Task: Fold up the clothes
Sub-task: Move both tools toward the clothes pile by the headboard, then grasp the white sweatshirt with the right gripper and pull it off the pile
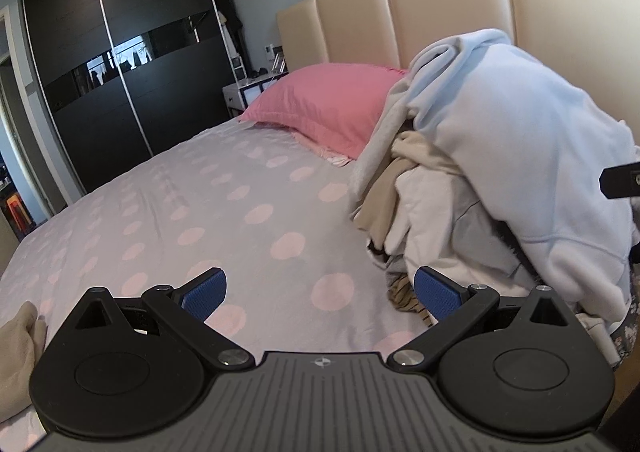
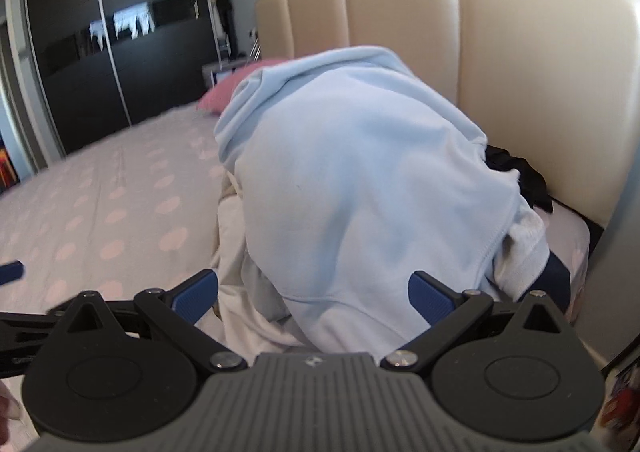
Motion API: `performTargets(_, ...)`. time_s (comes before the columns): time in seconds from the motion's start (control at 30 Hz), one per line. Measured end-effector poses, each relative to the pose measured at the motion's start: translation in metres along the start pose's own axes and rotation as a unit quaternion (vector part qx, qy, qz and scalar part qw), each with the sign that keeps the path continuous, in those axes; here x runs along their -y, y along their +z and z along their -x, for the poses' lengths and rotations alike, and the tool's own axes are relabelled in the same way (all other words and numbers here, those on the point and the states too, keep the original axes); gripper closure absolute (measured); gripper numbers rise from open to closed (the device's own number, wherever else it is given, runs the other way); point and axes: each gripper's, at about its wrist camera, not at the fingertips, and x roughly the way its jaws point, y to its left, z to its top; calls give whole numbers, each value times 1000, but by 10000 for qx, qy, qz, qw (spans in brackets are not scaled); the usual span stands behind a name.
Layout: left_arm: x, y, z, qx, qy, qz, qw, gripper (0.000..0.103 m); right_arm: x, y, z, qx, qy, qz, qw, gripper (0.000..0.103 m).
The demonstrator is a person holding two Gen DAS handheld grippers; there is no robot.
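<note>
While the pile of clothes [image 1: 460,191] is heaped at the head end of the bed [image 1: 200,211], against the headboard [image 1: 400,11], a pale blue sweatshirt [image 2: 360,179] is draped over its top. Both hand-held grippers are held with fingers apart and nothing between them: the left hand-held gripper [image 1: 320,292] over the spotted sheet beside the pile, the right hand-held gripper [image 2: 314,294] close before the sweatshirt's hem. A pink pillow [image 1: 332,107] lies beside the pile.
</note>
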Motion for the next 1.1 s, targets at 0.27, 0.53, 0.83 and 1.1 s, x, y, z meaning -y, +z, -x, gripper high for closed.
performTargets(0.27, -21, -4, -13, -294, 284, 125, 9991, 1, -23, 38, -46, -188, 113, 411, 9989, 1)
performTargets(0.53, -41, -19, -27, -588, 468, 245, 9969, 1, -45, 33, -118, -717, -497, 764, 9933, 1)
performTargets(0.83, -60, -35, -47, -921, 502, 517, 9931, 1, -40, 23, -125, -417, -899, 904, 9910, 55)
performTargets(1.1, -66, -42, -41, -897, 556, 377, 9937, 1, -20, 33, -86, 330, -1110, 752, 9904, 94)
